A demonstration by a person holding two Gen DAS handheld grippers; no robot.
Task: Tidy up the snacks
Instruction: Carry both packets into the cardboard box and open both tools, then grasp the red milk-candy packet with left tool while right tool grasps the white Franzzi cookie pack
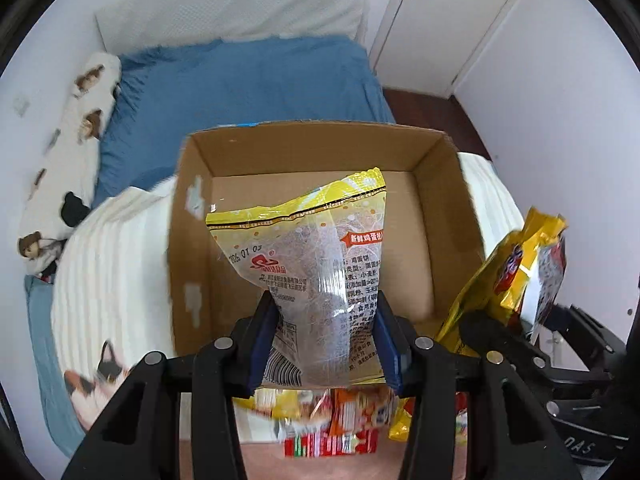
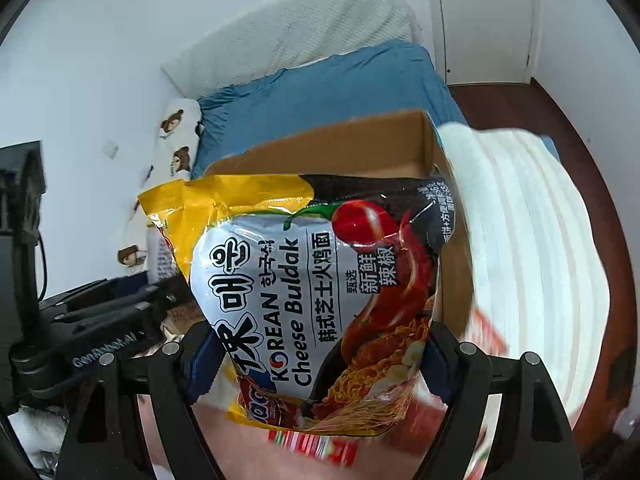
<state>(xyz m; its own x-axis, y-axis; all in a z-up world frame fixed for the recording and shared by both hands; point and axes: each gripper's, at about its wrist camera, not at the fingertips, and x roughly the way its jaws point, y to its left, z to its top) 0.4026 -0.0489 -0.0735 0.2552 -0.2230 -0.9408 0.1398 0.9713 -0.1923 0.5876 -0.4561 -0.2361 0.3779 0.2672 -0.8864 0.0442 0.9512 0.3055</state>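
Note:
My left gripper (image 1: 326,344) is shut on a clear and yellow egg cracker bag (image 1: 308,256) and holds it over the open cardboard box (image 1: 320,148), whose floor looks bare. My right gripper (image 2: 320,356) is shut on a Korean Cheese Buldak noodle packet (image 2: 316,288), held just in front of the box (image 2: 360,148). The noodle packet also shows in the left wrist view (image 1: 516,272), at the box's right side. The left gripper's body (image 2: 100,320) shows at the left of the right wrist view.
Several loose snack packets (image 1: 340,420) lie below the grippers in front of the box. The box stands on a white striped blanket (image 1: 108,272) on a bed with a blue sheet (image 1: 248,84). A bear-print pillow (image 1: 68,152) lies along the left wall. A door (image 1: 440,20) is at back right.

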